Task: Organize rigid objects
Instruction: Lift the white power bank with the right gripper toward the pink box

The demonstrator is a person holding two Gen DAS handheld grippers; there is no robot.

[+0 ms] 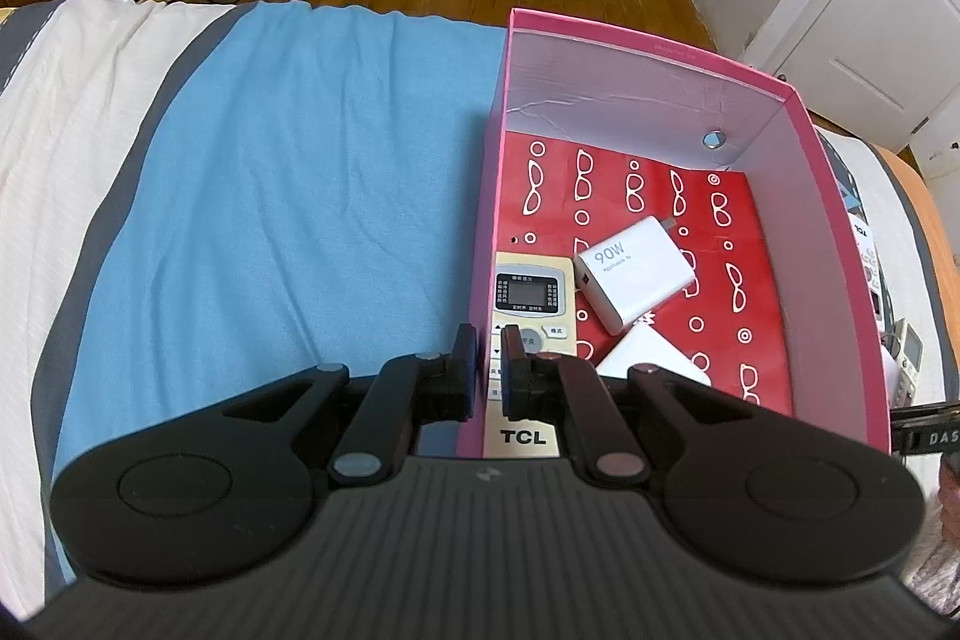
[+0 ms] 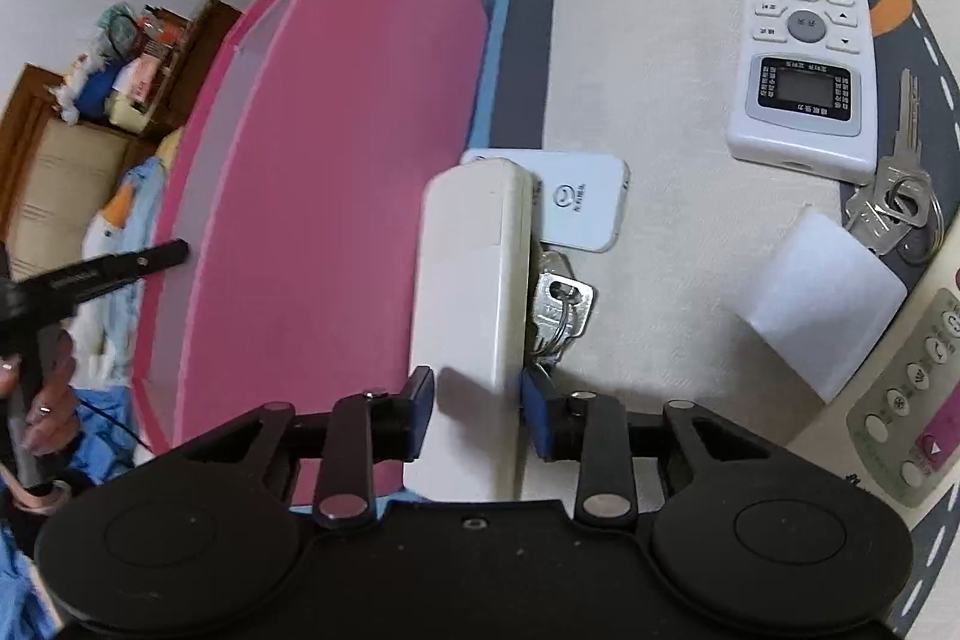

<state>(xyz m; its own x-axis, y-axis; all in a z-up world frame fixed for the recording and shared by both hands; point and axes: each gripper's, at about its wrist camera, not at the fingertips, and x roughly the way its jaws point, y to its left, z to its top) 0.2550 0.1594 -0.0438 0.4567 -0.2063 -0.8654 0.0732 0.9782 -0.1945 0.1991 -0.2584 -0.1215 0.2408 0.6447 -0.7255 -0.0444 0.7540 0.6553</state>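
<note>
A pink box (image 1: 828, 196) with a red patterned floor lies on the bed. Inside it are a cream TCL remote (image 1: 528, 304), a white 90W charger (image 1: 633, 274) and another white block (image 1: 654, 355). My left gripper (image 1: 487, 340) is shut on the box's left wall. My right gripper (image 2: 477, 391) is shut on a cream remote (image 2: 471, 304), back side up, held beside the pink box's outer wall (image 2: 324, 196). On the bed lie a white TCL remote (image 2: 804, 52), a white card-like device (image 2: 585, 205), keys (image 2: 561, 307) and more keys (image 2: 894, 202).
A white block (image 2: 819, 304) and a panel with buttons (image 2: 918, 400) lie at the right in the right wrist view. A blue cloth (image 1: 300, 196) covers the bed left of the box. Floor, shoes and bags lie beyond the bed.
</note>
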